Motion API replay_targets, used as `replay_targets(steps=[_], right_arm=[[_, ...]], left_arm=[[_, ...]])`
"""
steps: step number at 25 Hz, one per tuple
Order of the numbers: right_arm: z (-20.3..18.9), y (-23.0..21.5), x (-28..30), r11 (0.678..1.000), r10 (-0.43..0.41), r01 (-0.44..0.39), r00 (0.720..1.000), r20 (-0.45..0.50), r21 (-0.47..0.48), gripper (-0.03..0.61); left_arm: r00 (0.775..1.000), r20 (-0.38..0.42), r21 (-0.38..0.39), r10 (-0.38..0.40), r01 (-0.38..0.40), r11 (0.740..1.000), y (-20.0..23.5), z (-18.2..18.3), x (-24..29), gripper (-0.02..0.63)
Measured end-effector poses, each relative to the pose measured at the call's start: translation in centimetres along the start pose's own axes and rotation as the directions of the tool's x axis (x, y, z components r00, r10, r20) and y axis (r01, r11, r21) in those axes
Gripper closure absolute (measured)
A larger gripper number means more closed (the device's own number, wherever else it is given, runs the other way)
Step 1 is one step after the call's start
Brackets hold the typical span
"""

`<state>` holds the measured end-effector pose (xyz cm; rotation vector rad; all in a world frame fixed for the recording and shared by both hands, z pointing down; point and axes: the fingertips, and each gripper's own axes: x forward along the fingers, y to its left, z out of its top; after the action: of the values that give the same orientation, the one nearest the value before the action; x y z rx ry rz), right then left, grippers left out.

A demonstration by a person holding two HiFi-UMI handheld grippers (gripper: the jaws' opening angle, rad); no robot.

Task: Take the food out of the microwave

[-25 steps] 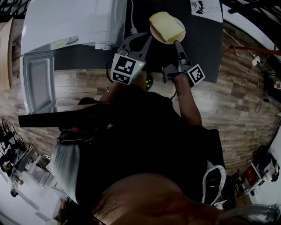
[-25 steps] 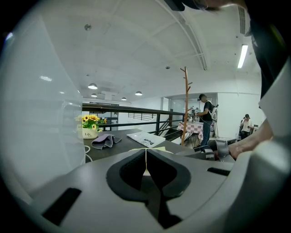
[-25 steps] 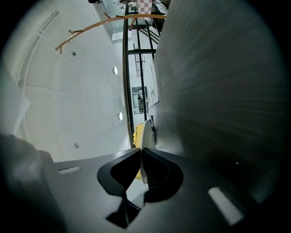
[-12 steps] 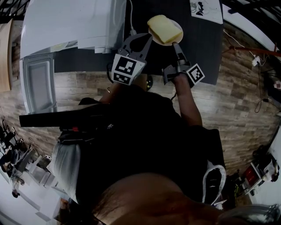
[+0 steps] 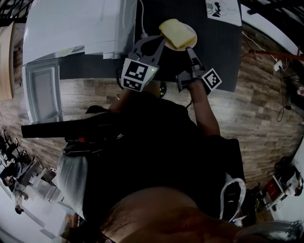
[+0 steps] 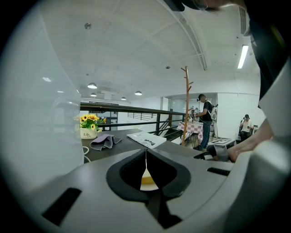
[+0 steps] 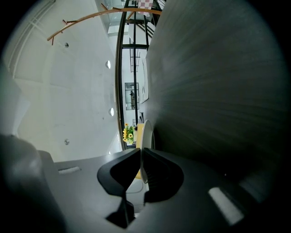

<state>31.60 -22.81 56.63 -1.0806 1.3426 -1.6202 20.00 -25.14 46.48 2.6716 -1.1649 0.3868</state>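
Note:
A white plate (image 5: 191, 32) with a pale yellow slab of food (image 5: 175, 32) rests or hovers over the black table (image 5: 218, 52), to the right of the white microwave (image 5: 76, 26). My right gripper (image 5: 189, 48) is shut on the plate's near rim; in the right gripper view the rim of the plate (image 7: 148, 132) sits between the pads of the right gripper (image 7: 140, 157). My left gripper (image 5: 162, 42) is shut, its tips at the plate's left edge with nothing seen between them. In the left gripper view the food (image 6: 148, 180) shows just beyond the closed left gripper (image 6: 146, 157).
The microwave's door (image 5: 42, 88) hangs open at the left. A printed sheet (image 5: 223, 9) lies at the table's far right. A pot of sunflowers (image 6: 89, 120), a grey cloth (image 6: 103, 141) and a power cable lie on the table beyond. People stand far off.
The plate with the food has shifted a little farther onto the table and leftward, carried by the right gripper. The left gripper has stayed where it was.

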Motion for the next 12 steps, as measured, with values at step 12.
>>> replay_targets(steps=[12], right_arm=[[0.07, -0.72, 0.28, 0.998, -0.059, 0.059, 0.998, -0.003, -0.006, 0.561]], left_arm=[[1.000, -0.011, 0.011, -0.002, 0.002, 1.000, -0.20, -0.39, 0.15, 0.606]])
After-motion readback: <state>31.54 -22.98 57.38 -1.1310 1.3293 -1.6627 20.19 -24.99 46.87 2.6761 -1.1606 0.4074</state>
